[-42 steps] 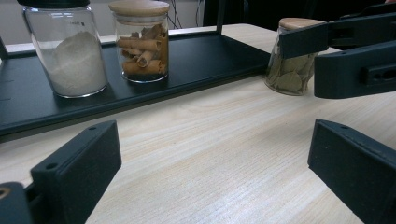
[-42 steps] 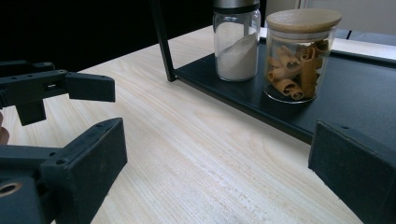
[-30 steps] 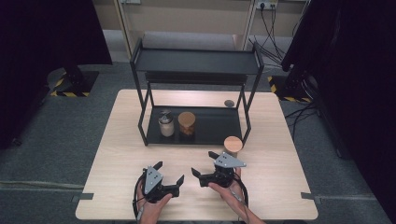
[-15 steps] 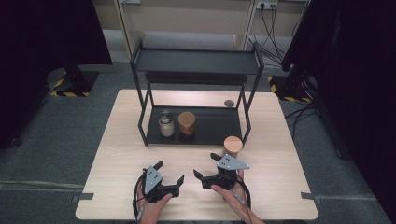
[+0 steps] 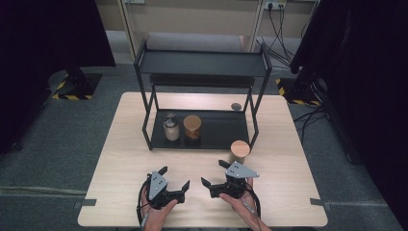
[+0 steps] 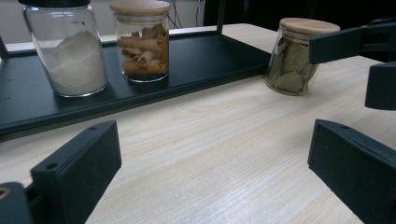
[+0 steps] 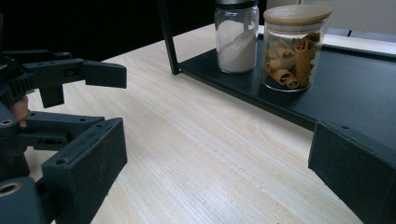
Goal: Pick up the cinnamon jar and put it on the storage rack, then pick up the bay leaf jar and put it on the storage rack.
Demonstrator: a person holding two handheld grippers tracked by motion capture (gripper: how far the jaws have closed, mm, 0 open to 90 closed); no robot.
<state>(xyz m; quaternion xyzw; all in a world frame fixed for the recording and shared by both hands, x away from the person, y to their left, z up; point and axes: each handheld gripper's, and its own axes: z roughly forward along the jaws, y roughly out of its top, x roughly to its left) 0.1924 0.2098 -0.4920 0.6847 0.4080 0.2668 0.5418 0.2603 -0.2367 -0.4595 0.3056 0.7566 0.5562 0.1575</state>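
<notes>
Fingers of both grippers stand wide and empty: left gripper (image 5: 174, 185) and right gripper (image 5: 215, 177) rest low at 6 o'clock on the tabletop (image 5: 120, 144). Nothing is handled yet; all the work appears to remain. Nearest, at 1 o'clock from the right gripper, stands the bay-leaf jar (image 5: 239, 151), clear glass with a round wooden lid. White-powder jar (image 6: 70, 51) and cinnamon jar (image 6: 142, 42) occupy the matte black rack (image 5: 216, 127).
</notes>
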